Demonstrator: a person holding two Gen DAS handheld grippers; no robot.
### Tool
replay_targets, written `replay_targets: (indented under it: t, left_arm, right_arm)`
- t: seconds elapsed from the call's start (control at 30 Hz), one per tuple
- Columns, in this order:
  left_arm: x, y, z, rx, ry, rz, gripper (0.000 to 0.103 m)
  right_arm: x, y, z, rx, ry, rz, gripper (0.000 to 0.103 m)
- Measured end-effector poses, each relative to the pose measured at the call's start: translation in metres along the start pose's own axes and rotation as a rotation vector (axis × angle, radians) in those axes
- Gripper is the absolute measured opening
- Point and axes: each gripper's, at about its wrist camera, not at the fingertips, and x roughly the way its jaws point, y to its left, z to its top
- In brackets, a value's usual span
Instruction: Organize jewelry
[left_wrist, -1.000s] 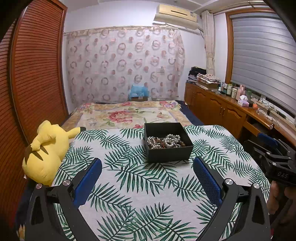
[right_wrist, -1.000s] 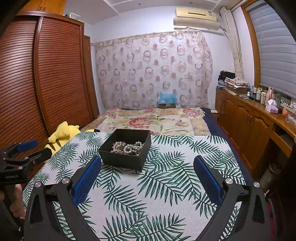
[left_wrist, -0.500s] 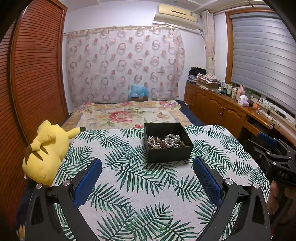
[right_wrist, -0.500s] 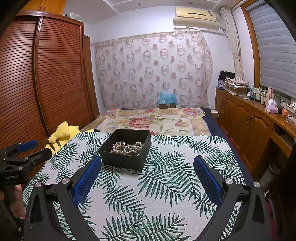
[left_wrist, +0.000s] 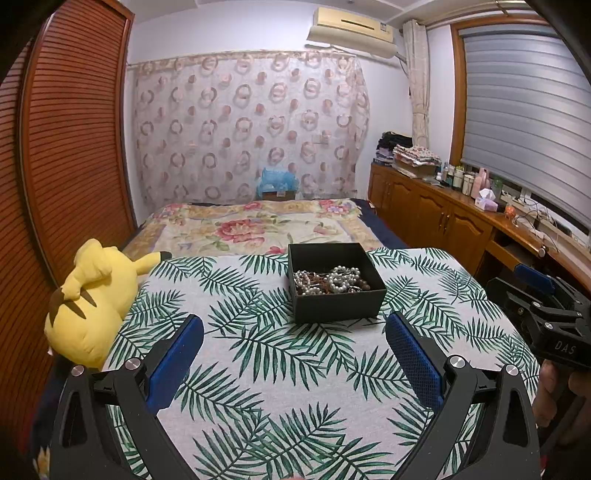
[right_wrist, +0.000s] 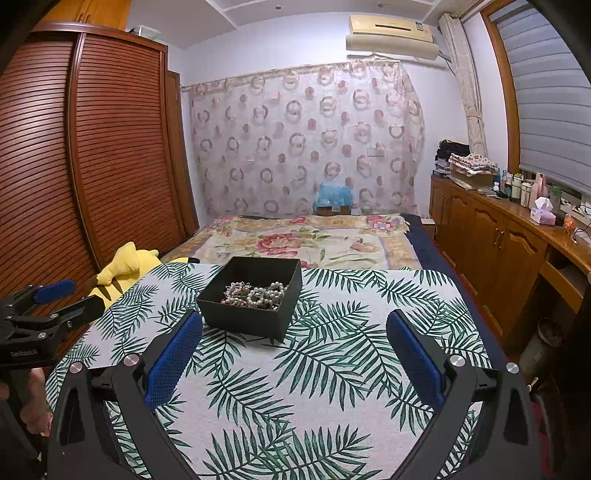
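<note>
Blue-padded and spread wide: left claw (left_wrist: 293, 319), gripping nothing, hovering low over leaf-print cloth (left_wrist: 295, 387) on desk. Same for right claw (right_wrist: 294, 316): wide apart, empty, aimed at same spot from a little further right.

Straight ahead of both, near but not touching: black box (left_wrist: 338, 306), open-topped, sitting on desk's far half. Inside, heaped toward near wall: jewelry (left_wrist: 328, 280), pearl strands and darker beads knotted together, single pieces too tangled to tell apart. None seen loose on cloth. Further out, off desk's left edge, yellow plush toy (left_wrist: 88, 295); behind, flowered bed (left_wrist: 258, 225).

Fits two readings: everything gathered into box, or a tangle waiting to be picked apart. Cannot settle which from here, so no move named.

For any handling of that heap, judging by its look:
- Come down from above rather than across the wall.
- Narrow claw before entering.
- Pinch one strand at a free loop, never the clump.
- Lift slowly, watching for neighbours trailing along.
- Steady box with other claw on outer wall; probably light, liable to slide on cloth.
- Keep pads off rim to avoid tipping.
</note>
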Motion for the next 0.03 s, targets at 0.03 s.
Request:
replay_targets:
  t: [0.03]
  left_arm:
    - [0.0000,0.0001,0.0000,0.000,0.000,0.000,0.095]
  right_arm:
    - [0.0002,-0.0003,-0.0001,0.001,0.000,0.000,0.100]
